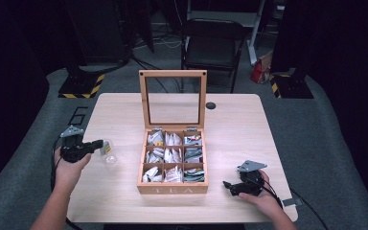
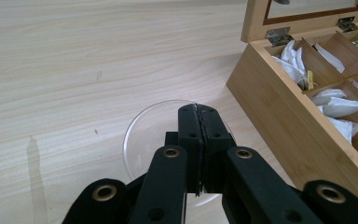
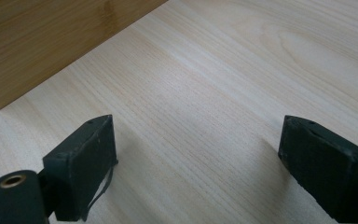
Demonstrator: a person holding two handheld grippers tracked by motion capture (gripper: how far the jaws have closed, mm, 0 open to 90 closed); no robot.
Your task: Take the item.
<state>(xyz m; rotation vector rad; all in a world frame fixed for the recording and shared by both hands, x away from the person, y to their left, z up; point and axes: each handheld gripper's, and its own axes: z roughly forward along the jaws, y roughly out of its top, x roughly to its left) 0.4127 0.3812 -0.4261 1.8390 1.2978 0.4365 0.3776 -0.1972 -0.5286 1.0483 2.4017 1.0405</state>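
- Wooden nine-compartment tea box (image 1: pixel 172 188), glass lid raised, sits mid light-wood worktop (image 1: pixel 230 120).
- Left claw (image 1: pixel 97 143), left of the box, is pinched on a clear glass cup's (image 2: pixel 142 135) rim.
- Right claw (image 1: pixel 228 186), right of the box, gapes wide.

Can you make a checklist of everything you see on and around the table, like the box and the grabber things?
Surface: light wooden table, with a small dark round spot near its far edge.
Job's things: wooden tea box at the middle, glass lid standing open, nine compartments of tea bags; clear plastic cup left of the box.
Clutter: nothing seen.
Grippers: left gripper closed on the cup's rim; right gripper open, low over bare table right of the box.
Cables: one trails from each gripper off the table's near corners.
Surroundings: grey carpet, black folding chair behind the table, stand bases with yellow-black tape.
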